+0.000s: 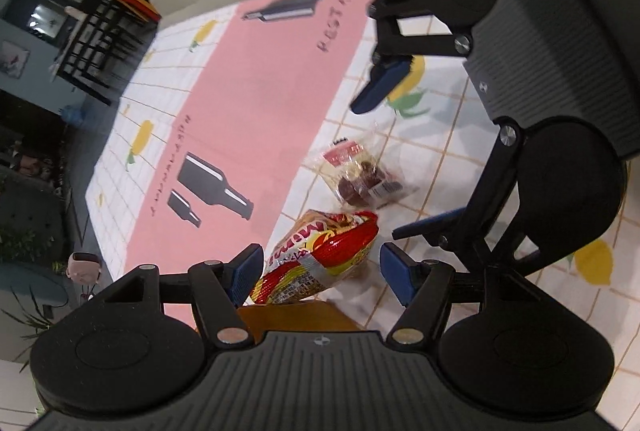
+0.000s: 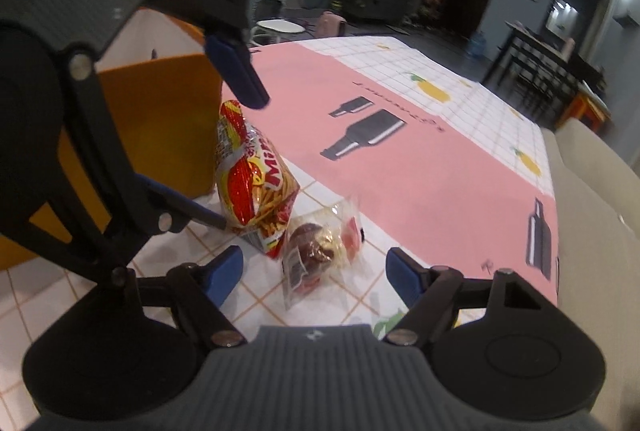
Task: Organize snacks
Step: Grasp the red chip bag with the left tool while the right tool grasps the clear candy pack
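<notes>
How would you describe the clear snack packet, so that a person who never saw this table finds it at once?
Start at the tablecloth, where its pink panel meets the white checked part, near the orange box. Two snacks lie there side by side. The clear packet holds dark round pieces and has a red label, unlike the red and yellow bag beside it.

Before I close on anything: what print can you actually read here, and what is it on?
"Mi…": start of the brand on the red and yellow snack bag, rest hidden by a fold.
"REST…": upside-down lettering on the pink tablecloth panel, rest blurred.
Script line beside the bottle drawings: unreadable.
Clear candy packet label: too small.
</notes>
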`<state>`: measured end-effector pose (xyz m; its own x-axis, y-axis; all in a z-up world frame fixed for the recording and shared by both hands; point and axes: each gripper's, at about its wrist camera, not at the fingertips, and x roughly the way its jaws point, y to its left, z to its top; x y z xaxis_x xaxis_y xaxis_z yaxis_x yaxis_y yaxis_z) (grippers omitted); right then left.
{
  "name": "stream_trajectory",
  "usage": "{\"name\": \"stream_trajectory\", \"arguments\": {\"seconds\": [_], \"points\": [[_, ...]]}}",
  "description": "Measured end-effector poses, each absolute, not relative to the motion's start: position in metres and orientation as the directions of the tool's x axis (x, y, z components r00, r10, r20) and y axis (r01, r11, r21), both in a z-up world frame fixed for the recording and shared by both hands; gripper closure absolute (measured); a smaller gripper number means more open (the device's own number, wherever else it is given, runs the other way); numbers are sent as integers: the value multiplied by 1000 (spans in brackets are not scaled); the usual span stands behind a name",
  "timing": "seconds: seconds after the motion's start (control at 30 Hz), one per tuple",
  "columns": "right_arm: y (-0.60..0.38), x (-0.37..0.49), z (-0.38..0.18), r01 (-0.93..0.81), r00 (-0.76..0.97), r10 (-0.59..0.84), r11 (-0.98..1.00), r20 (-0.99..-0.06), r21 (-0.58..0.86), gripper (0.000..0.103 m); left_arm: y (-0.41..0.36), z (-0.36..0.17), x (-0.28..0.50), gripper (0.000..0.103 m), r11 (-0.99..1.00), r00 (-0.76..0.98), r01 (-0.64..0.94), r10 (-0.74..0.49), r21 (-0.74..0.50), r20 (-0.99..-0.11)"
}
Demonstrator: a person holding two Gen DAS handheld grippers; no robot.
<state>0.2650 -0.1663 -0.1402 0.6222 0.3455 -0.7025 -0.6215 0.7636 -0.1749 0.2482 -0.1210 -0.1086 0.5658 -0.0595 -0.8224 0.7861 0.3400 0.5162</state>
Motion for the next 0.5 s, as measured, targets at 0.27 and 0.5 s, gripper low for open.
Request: {"name": "stream_trajectory", "arguments": {"seconds": [0.27, 0.5], "points": [[-158, 273, -153, -640, 632, 353, 740, -690, -207, 51, -122, -118, 262, 36, 369, 551, 780, -21, 505, -835], [-162, 266, -151, -610, 662, 325, 757, -676, -233, 70, -124, -115, 250, 46, 424, 557, 758, -26, 496, -830]]}}
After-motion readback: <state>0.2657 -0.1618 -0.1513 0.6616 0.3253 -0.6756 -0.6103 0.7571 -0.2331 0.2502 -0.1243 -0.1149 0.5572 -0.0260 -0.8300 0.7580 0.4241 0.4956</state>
